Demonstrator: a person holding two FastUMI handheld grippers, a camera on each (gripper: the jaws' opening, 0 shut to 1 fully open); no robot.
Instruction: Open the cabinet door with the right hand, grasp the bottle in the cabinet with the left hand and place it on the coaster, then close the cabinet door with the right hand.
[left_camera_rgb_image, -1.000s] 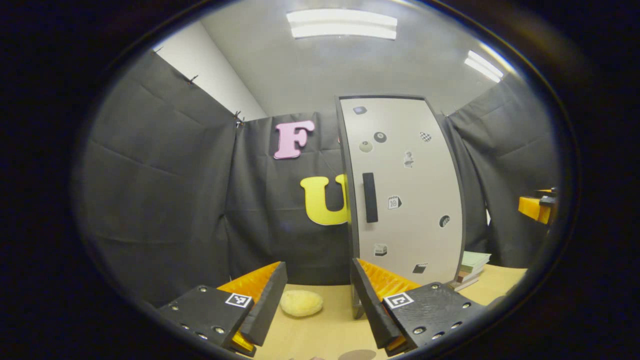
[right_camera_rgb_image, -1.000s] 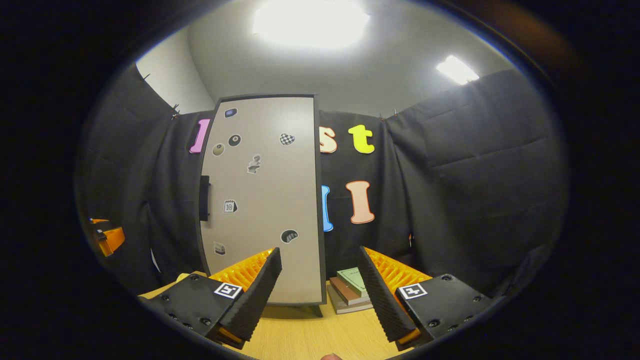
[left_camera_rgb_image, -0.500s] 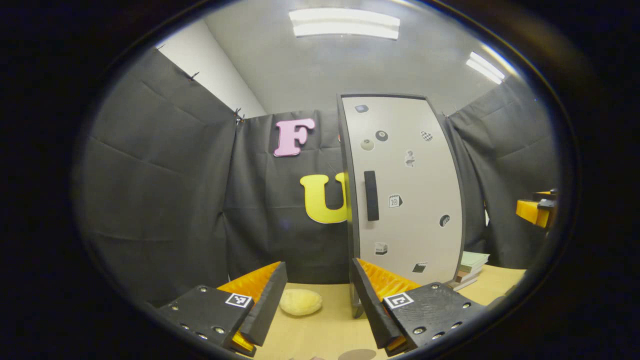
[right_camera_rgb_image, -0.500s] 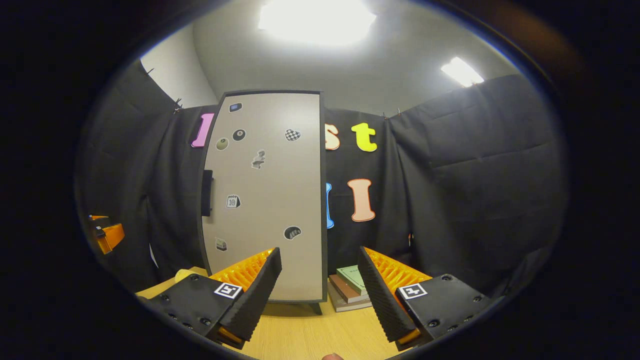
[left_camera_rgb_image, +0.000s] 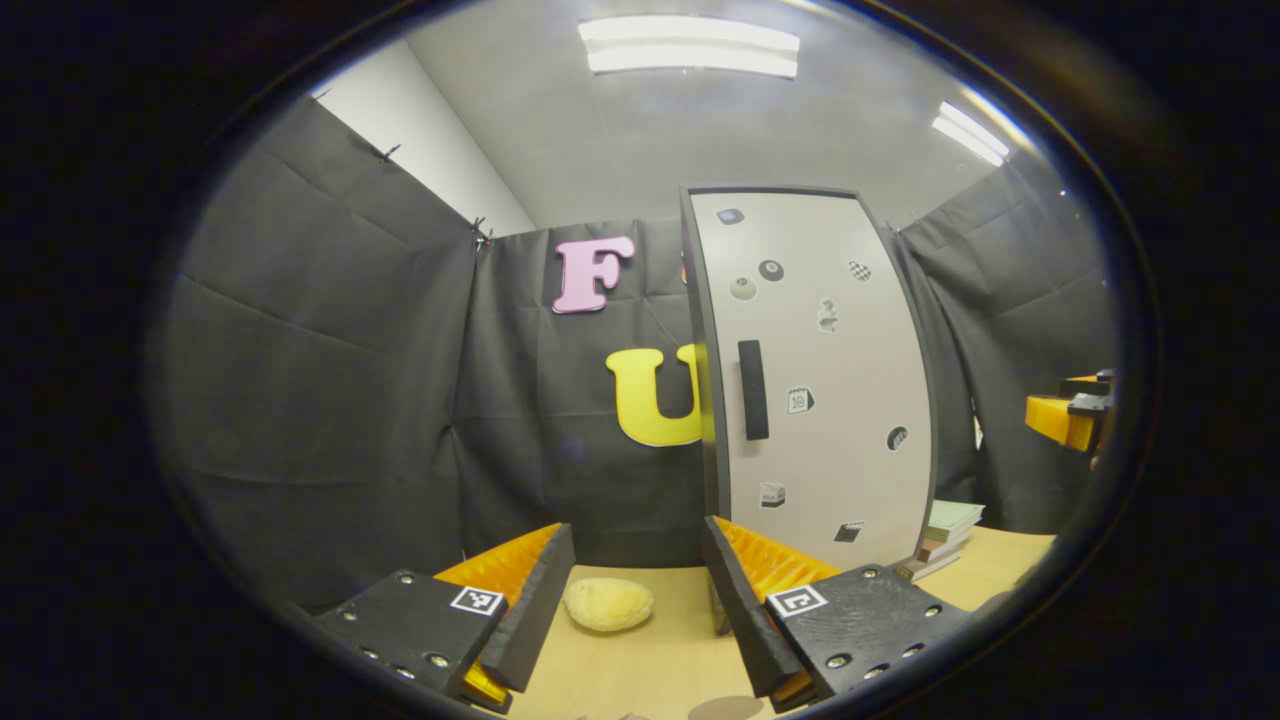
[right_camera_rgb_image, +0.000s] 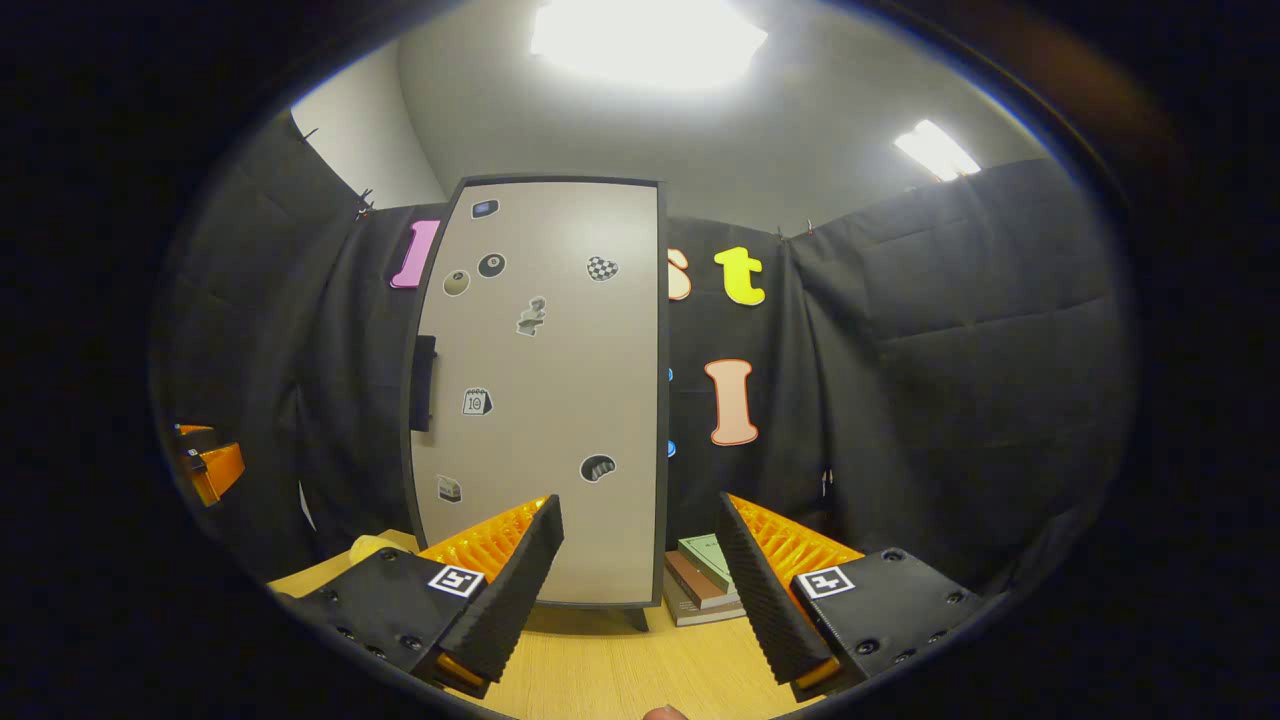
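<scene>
In the left gripper view, my left gripper (left_camera_rgb_image: 632, 600) hangs low over the table (left_camera_rgb_image: 650, 665) with its fingers spread wide and nothing between them. The cabinet (left_camera_rgb_image: 815, 385) stands ahead and a little to the right, its door shut, with the dark handle (left_camera_rgb_image: 753, 390) running upright near the door's left edge. A pale yellow sponge (left_camera_rgb_image: 608, 604) lies on the table just beyond the fingers, and a stack of books (left_camera_rgb_image: 940, 535) sits at the cabinet's right foot. A brown disc at the bottom edge may be the coaster (left_camera_rgb_image: 725, 708); I can't be sure. The right gripper (left_camera_rgb_image: 1070, 415) shows far off at the right rim.

In the right gripper view, my right gripper (right_camera_rgb_image: 640, 590) is also spread wide and empty, well short of the cabinet (right_camera_rgb_image: 545, 390). The handle (right_camera_rgb_image: 424, 383) sits up and to the left of the fingers, on the far side of the door from the books (right_camera_rgb_image: 705, 575).

I judge we are at the very first step: door not yet opened, bottle hidden behind it. Next I need to carry the right gripper up and left to the handle, close on it, and pull the door out.
</scene>
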